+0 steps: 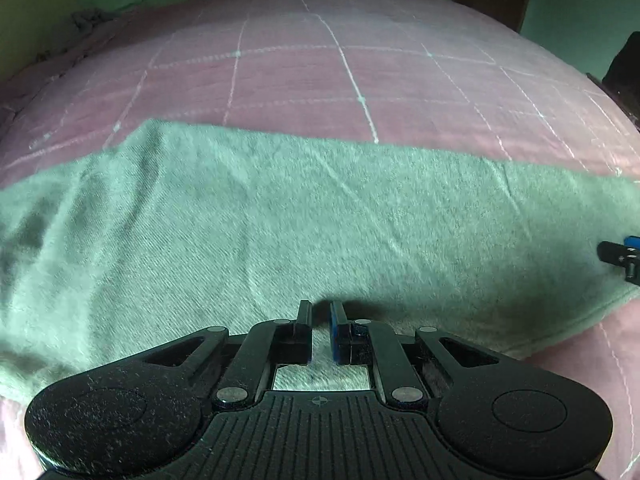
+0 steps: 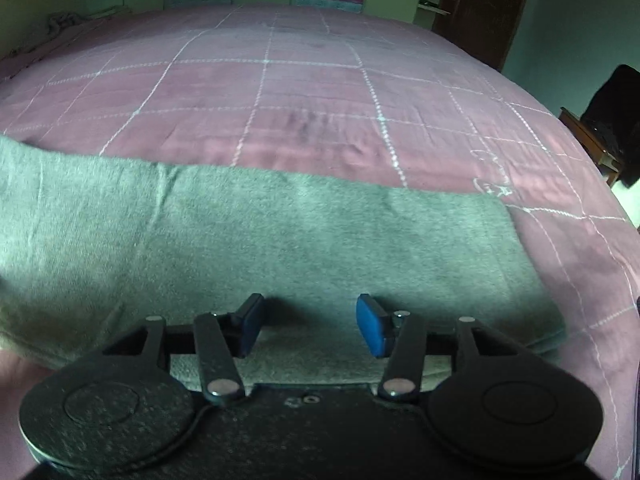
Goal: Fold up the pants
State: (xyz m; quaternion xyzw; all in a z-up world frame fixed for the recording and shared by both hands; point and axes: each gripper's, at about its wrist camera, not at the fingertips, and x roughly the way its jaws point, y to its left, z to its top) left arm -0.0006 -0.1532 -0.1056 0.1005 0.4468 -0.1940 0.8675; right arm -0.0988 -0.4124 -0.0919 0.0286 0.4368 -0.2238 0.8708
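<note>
The grey-green pants (image 1: 280,216) lie flat in a wide band across the pink bed, also seen in the right wrist view (image 2: 280,232). My left gripper (image 1: 320,312) hovers over the pants' near edge with its jaws nearly closed, a narrow gap between them and no cloth pinched. My right gripper (image 2: 310,312) is open wide over the pants near their right end, with nothing between its blue pads (image 2: 370,328). The tip of the right gripper shows at the right edge of the left wrist view (image 1: 624,254).
A pink bedspread with white stitched grid lines (image 1: 360,80) covers the bed (image 2: 320,100). Green walls with posters stand behind it. A dark wooden door (image 2: 480,4) is at the back right. A dark chair (image 2: 612,120) stands by the bed's right side.
</note>
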